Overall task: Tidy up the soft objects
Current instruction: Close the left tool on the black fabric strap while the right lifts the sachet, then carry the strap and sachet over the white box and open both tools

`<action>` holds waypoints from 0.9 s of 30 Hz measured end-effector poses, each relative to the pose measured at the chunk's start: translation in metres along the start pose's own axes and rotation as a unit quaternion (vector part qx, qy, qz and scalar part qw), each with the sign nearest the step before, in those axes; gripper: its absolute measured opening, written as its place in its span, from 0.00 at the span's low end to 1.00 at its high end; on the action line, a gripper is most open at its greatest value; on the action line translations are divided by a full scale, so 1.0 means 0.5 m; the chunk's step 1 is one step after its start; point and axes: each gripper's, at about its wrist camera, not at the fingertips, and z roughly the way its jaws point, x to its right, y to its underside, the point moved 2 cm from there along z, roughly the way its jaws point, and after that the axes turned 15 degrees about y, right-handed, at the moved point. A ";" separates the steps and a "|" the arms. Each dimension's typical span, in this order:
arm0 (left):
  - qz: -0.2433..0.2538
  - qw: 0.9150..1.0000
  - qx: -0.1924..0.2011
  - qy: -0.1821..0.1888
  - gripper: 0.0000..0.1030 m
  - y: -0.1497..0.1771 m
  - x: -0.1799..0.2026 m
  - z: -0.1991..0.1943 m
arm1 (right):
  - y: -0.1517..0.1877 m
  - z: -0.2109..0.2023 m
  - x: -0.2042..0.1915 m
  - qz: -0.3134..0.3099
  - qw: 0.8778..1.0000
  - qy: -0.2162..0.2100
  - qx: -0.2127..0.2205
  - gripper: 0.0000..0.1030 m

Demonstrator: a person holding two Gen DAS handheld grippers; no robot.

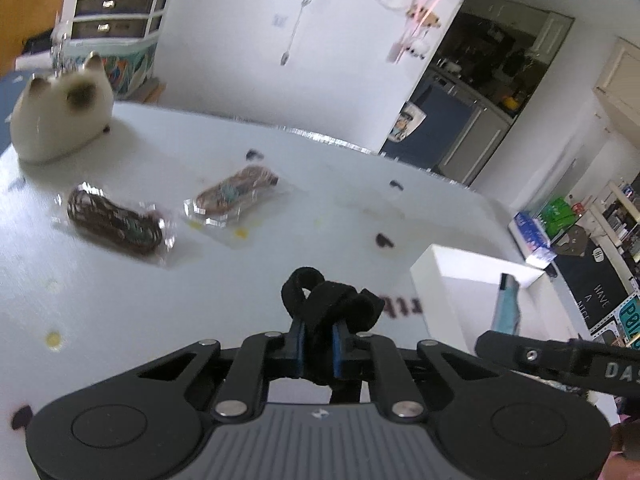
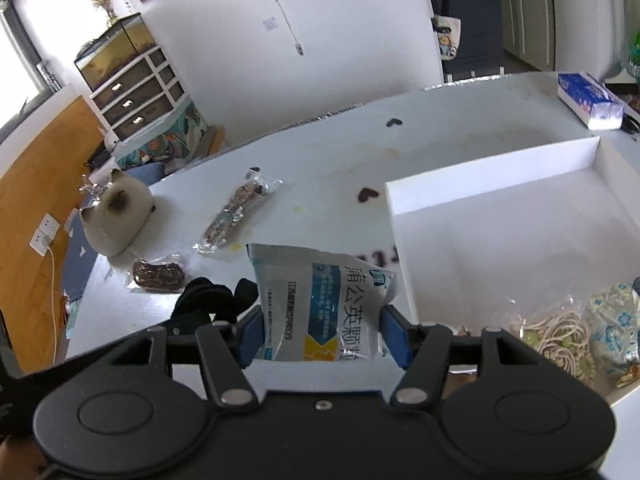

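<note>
My left gripper is shut on a black fabric strap and holds it above the white table. The strap also shows in the right wrist view. My right gripper is shut on a white and blue sachet, held just left of the white box. The sachet edge shows in the left wrist view beside the box. Two clear bags of brown beads lie on the table. A plush cat sits at the far left.
In the box lie a cream cord bundle in a bag and a blue floral pouch. A tissue pack sits at the far right. Dark heart stickers dot the table. A drawer unit stands behind.
</note>
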 end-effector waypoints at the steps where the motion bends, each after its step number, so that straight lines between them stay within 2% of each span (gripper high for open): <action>1: 0.005 1.000 0.004 0.002 0.13 -0.003 0.005 -0.010 | 0.000 -0.006 -0.002 -0.001 1.000 -0.001 0.005 0.61; 7: 0.028 0.999 0.030 0.010 0.13 -0.016 0.042 -0.058 | -0.004 -0.045 0.006 -0.023 0.999 0.000 0.047 0.61; 12: 0.036 0.998 0.045 0.005 0.13 -0.021 0.082 -0.070 | -0.016 -0.060 0.045 -0.027 0.998 -0.003 0.059 0.61; 27: 0.043 0.997 0.066 -0.013 0.13 0.002 0.248 -0.010 | -0.087 -0.081 0.245 -0.052 0.995 -0.008 0.090 0.61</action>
